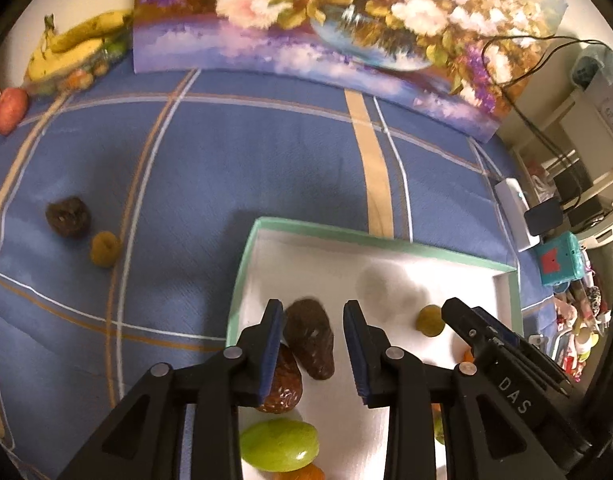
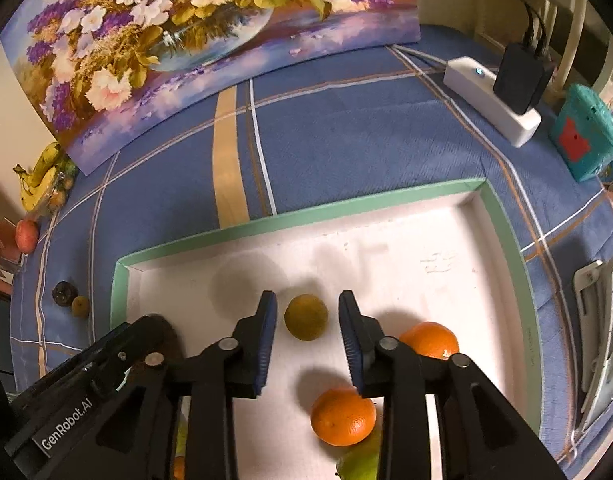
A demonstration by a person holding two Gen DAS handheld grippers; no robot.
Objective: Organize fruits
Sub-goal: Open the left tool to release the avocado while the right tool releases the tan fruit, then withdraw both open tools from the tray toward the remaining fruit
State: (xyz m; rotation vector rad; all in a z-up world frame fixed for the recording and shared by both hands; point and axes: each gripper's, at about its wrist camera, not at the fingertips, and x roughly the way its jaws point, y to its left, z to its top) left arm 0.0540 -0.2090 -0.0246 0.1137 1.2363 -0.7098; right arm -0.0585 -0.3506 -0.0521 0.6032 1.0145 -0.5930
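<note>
A white tray with a green rim (image 1: 346, 234) (image 2: 306, 216) lies on a blue checked cloth. My left gripper (image 1: 313, 306) hangs over its left end, open around a dark brown date-like fruit (image 1: 310, 336), with a gap at the right pad. A second brown fruit (image 1: 284, 380) and a green one (image 1: 280, 444) lie below it. My right gripper (image 2: 307, 296) is open around a small yellow-green fruit (image 2: 306, 317) (image 1: 429, 320), with gaps on both sides. Two oranges (image 2: 342, 416) (image 2: 430, 340) lie in the tray near it.
On the cloth left of the tray lie a dark wrinkled fruit (image 1: 68, 216) and a small yellow one (image 1: 105, 249). Bananas (image 1: 78, 46) and a red apple (image 1: 9, 110) are at the far left. A flower painting (image 1: 306, 20) leans at the back; a power strip (image 2: 490, 100) and a teal box (image 2: 586, 132) stand right.
</note>
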